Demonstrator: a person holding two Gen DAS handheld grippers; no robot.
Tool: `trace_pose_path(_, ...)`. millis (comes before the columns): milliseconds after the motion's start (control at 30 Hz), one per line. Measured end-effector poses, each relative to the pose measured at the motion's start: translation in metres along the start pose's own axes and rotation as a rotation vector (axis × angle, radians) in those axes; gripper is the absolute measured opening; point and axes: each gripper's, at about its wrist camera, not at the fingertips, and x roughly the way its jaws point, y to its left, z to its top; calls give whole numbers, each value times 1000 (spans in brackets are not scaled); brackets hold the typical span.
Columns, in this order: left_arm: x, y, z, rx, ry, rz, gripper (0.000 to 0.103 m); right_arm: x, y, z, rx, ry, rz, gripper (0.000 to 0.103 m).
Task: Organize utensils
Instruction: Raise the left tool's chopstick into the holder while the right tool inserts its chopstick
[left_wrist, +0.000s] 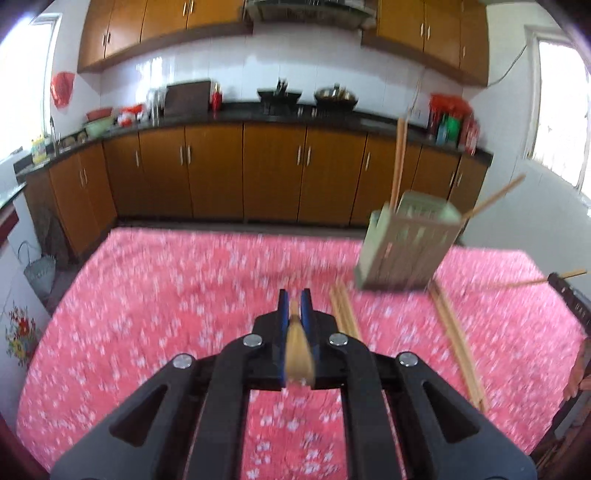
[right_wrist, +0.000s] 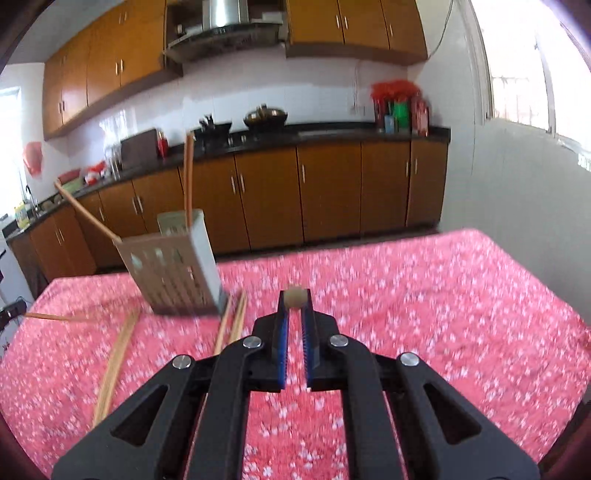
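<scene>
In the left wrist view my left gripper (left_wrist: 294, 295) is shut on a bamboo chopstick (left_wrist: 297, 350) that runs back between the blue pads toward the camera. My right gripper (right_wrist: 294, 299) is shut on a chopstick (right_wrist: 295, 296), whose round end shows at the fingertips. Both grippers hang above the pink floral tablecloth (left_wrist: 166, 295). A pale green slotted utensil holder (left_wrist: 406, 243) (right_wrist: 173, 273) stands on the cloth, right of the left gripper and left of the right one. Chopsticks (left_wrist: 400, 158) (right_wrist: 188, 177) stand in it, and one leans outward (right_wrist: 85, 214). Loose chopsticks (left_wrist: 343, 310) (right_wrist: 232, 325) lie beside the holder.
More loose chopsticks (left_wrist: 458, 339) (right_wrist: 114, 362) lie across the cloth on the holder's other side. A dark chair back (left_wrist: 569, 295) stands at the table's right edge. Beyond the table's far edge run brown cabinets (left_wrist: 258, 166) under a black counter with woks (left_wrist: 336, 96).
</scene>
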Motion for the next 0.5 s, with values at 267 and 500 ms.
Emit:
trace_pose_path(267, -16, -9, 41, 26, -71, -52, 8, -15, 0, 27, 27, -63, 74, 7)
trace_pose_path(500, -46, -28, 76, 9, -173, -148, 8, -55, 14, 79, 54, -177, 253, 7)
